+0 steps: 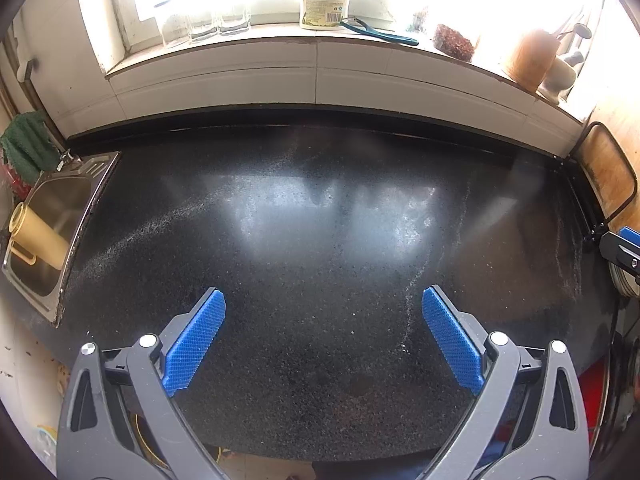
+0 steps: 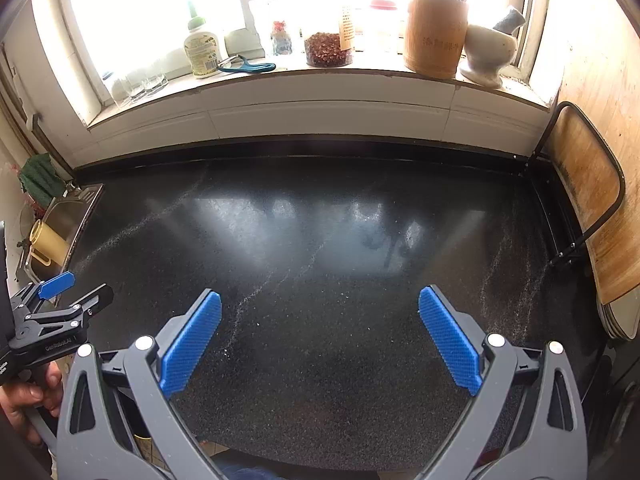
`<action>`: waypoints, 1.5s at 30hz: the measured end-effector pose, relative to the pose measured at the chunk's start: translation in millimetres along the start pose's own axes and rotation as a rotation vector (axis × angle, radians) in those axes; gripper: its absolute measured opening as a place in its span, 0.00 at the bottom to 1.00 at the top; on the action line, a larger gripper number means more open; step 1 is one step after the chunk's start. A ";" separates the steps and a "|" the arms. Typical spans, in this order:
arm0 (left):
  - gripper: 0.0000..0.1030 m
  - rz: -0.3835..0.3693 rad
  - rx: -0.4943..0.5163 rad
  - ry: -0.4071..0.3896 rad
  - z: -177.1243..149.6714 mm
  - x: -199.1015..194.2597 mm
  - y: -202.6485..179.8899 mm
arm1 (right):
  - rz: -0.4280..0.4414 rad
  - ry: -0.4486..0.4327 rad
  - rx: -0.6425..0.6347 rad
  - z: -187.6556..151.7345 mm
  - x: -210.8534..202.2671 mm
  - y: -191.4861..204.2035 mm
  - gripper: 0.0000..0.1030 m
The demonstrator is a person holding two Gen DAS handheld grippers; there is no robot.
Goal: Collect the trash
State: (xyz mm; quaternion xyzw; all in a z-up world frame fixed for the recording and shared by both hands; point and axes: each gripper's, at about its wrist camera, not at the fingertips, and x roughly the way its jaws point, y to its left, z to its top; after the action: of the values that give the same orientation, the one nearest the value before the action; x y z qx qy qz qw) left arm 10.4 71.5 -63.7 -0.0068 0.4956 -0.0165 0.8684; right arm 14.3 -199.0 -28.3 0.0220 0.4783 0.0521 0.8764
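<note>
My left gripper (image 1: 323, 300) is open and empty, held above the front part of a black speckled countertop (image 1: 320, 216). My right gripper (image 2: 320, 300) is open and empty too, above the same countertop (image 2: 320, 240). The left gripper also shows at the left edge of the right wrist view (image 2: 60, 300), held by a hand. A part of the right gripper shows at the right edge of the left wrist view (image 1: 624, 248). No piece of trash shows on the counter in either view; only pale streaks of dust or crumbs (image 1: 416, 296) lie on it.
A steel sink (image 1: 52, 220) with a yellow mug (image 1: 36, 236) lies left. A wooden cutting board in a rack (image 2: 588, 208) stands right. The windowsill holds a bottle (image 2: 200, 50), a peeler (image 2: 248, 66), a jar (image 2: 328, 52), a utensil pot (image 2: 434, 36) and a mortar (image 2: 486, 50).
</note>
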 end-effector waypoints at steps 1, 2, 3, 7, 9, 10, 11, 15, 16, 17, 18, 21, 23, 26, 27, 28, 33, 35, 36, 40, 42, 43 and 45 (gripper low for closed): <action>0.93 0.000 -0.001 0.001 0.0 0.1 -0.1 | 0.002 0.000 0.001 -0.2 -0.1 -0.2 0.93; 0.93 -0.001 0.000 0.001 -0.2 -0.1 -0.1 | 0.003 0.000 0.000 -0.1 0.5 -0.8 0.93; 0.93 0.000 0.001 0.001 -0.5 -0.3 -0.4 | 0.003 0.001 -0.001 -0.2 0.7 -0.7 0.93; 0.93 0.002 0.001 0.001 0.2 0.1 -1.6 | 0.008 0.000 -0.003 -0.6 0.7 -0.5 0.93; 0.93 0.001 0.001 0.000 0.4 0.2 -1.5 | 0.009 0.002 -0.005 0.4 1.6 -0.9 0.93; 0.93 0.002 0.002 0.001 0.2 0.4 -1.9 | 0.010 0.001 -0.005 0.7 1.8 -1.0 0.93; 0.93 0.004 0.001 0.002 0.5 0.5 -1.8 | 0.009 0.003 -0.005 0.8 2.1 -1.2 0.93; 0.93 0.002 0.000 0.002 -0.9 -0.3 -2.8 | 0.009 0.007 -0.006 1.4 3.7 -1.8 0.93; 0.93 0.003 0.000 0.002 -0.8 -0.3 -2.8 | 0.009 0.008 -0.006 1.4 4.3 -2.2 0.93; 0.93 0.002 0.000 0.002 -0.7 -0.2 -2.6 | 0.009 0.010 -0.007 1.3 4.6 -2.4 0.93; 0.93 0.001 0.000 0.003 -0.6 -0.2 -2.6 | 0.009 0.011 -0.008 1.3 4.9 -2.5 0.93; 0.93 0.001 0.001 0.003 -1.5 -0.1 -3.2 | 0.011 0.011 -0.007 1.1 4.7 -2.2 0.93; 0.93 0.002 0.001 0.003 -1.6 -0.2 -3.4 | 0.009 0.011 -0.008 0.5 4.5 -2.4 0.93; 0.93 0.001 0.003 0.002 -2.1 -0.6 -3.5 | 0.011 0.011 -0.006 -0.1 4.1 -2.8 0.93; 0.93 0.000 0.005 0.002 -2.5 -0.8 -3.6 | 0.011 0.011 -0.006 -0.1 4.1 -2.9 0.93; 0.93 0.001 0.004 0.002 -2.5 -0.8 -3.8 | 0.012 0.011 -0.006 0.0 4.3 -2.9 0.93; 0.93 0.003 0.004 0.002 -2.1 -0.8 -4.1 | 0.012 0.012 -0.007 0.5 4.3 -3.2 0.93; 0.93 0.001 0.004 0.002 -2.8 -1.2 -4.4 | 0.014 0.011 -0.007 1.2 4.2 -3.8 0.93; 0.93 0.000 0.005 0.002 -2.9 -1.6 -4.2 | 0.014 0.010 -0.008 1.2 4.0 -3.7 0.93; 0.93 0.000 0.007 0.002 -3.2 -1.9 -4.1 | 0.013 0.011 -0.006 0.4 3.0 -3.2 0.93; 0.93 -0.002 0.008 0.001 -3.4 -2.0 -3.9 | 0.015 0.011 -0.008 1.3 3.1 -2.8 0.93; 0.93 -0.002 0.008 0.001 -3.3 -2.0 -3.8 | 0.014 0.011 -0.010 1.6 3.0 -2.7 0.93; 0.93 -0.003 0.008 0.001 -3.2 -2.1 -3.5 | 0.014 0.011 -0.007 1.0 2.5 -2.3 0.93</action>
State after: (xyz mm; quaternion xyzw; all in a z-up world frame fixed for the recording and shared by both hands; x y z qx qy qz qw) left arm 6.5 68.1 -63.4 -0.0042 0.4962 -0.0195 0.8680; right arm 16.6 -201.1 -30.0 0.0220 0.4828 0.0601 0.8734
